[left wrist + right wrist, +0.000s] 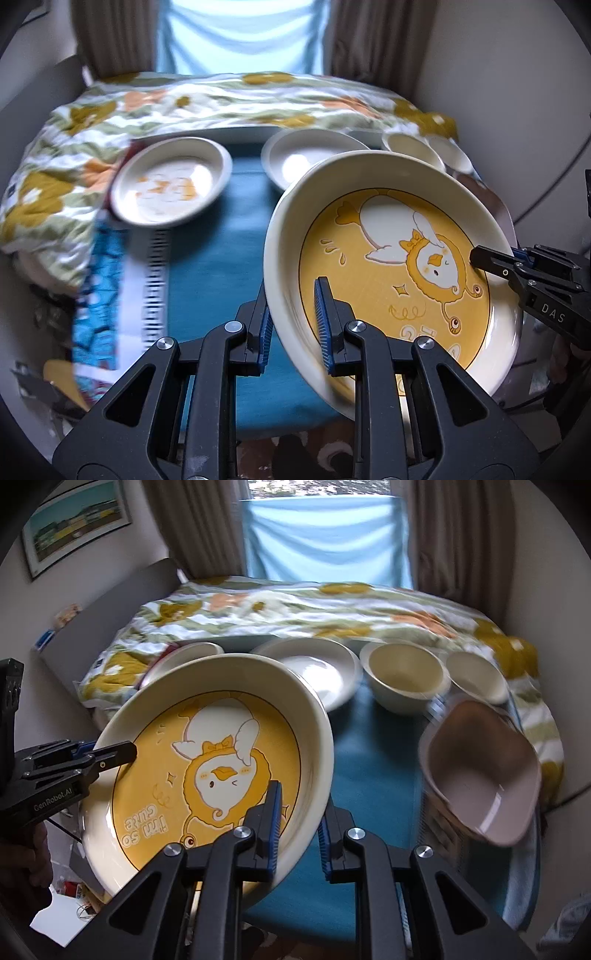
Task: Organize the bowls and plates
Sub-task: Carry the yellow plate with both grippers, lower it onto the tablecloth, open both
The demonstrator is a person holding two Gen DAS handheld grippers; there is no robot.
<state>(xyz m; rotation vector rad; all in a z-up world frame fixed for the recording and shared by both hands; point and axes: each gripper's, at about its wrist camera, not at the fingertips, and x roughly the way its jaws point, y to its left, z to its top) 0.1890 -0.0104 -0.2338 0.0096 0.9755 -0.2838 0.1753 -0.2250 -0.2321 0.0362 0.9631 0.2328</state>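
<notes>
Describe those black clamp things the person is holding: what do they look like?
The left gripper and right gripper look alike: matte black angular frames with triangular cut-outs and silver round bolts. Each has two flat fingers lined with ribbed blue pads. Seen side-on, one body carries white letters "DAS", the other "GenRobot.AI", and small screws show along the fingers. No sleeves are visible.

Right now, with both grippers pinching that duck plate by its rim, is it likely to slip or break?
The duck plate looks glazed and glossy, so probably slippery. It seems rigid ceramic, likely breakable if dropped. The left gripper and right gripper clamp opposite rims, which should steady its tilt.
</notes>
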